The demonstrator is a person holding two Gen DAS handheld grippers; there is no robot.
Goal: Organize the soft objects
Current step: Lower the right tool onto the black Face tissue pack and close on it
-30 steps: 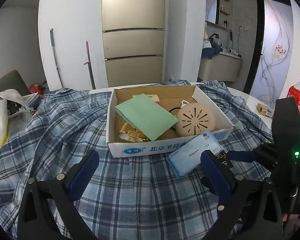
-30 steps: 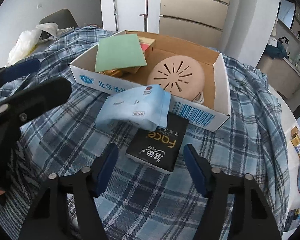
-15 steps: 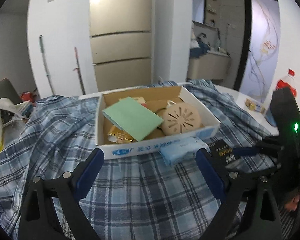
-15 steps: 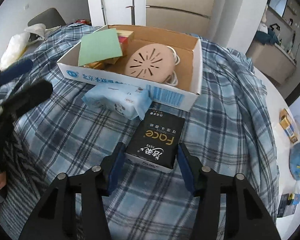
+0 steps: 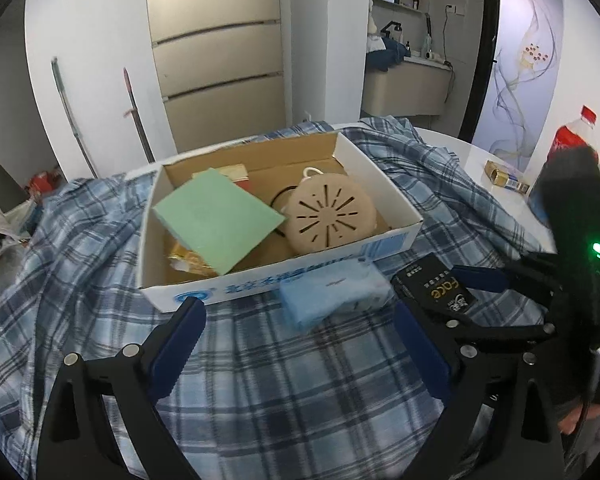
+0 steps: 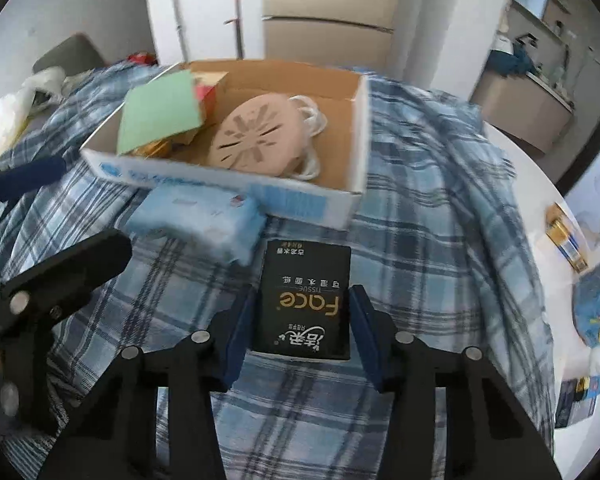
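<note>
A black tissue pack [image 6: 305,300] lies on the blue plaid cloth [image 6: 440,208] in front of an open cardboard box [image 6: 236,178]. My right gripper [image 6: 302,320] has closed its blue fingers against both sides of the pack; it also shows in the left wrist view [image 5: 436,288]. A light blue wipes pack [image 6: 204,220] lies against the box front, left of the black pack, and shows in the left wrist view [image 5: 334,294]. My left gripper [image 5: 300,332] is open and empty, near that wipes pack.
The box [image 5: 380,184] holds a green sheet [image 5: 216,216], a round beige vented device [image 5: 328,216] with a white cord, and gold packets. A red-capped bottle [image 5: 572,140] and a small gold box [image 5: 504,176] stand on the white table at right. A plastic bag [image 6: 16,120] lies left.
My right gripper moved forward around the black tissue pack and closed from wide open onto its sides. The left gripper drifted slightly toward the box, staying open.
</note>
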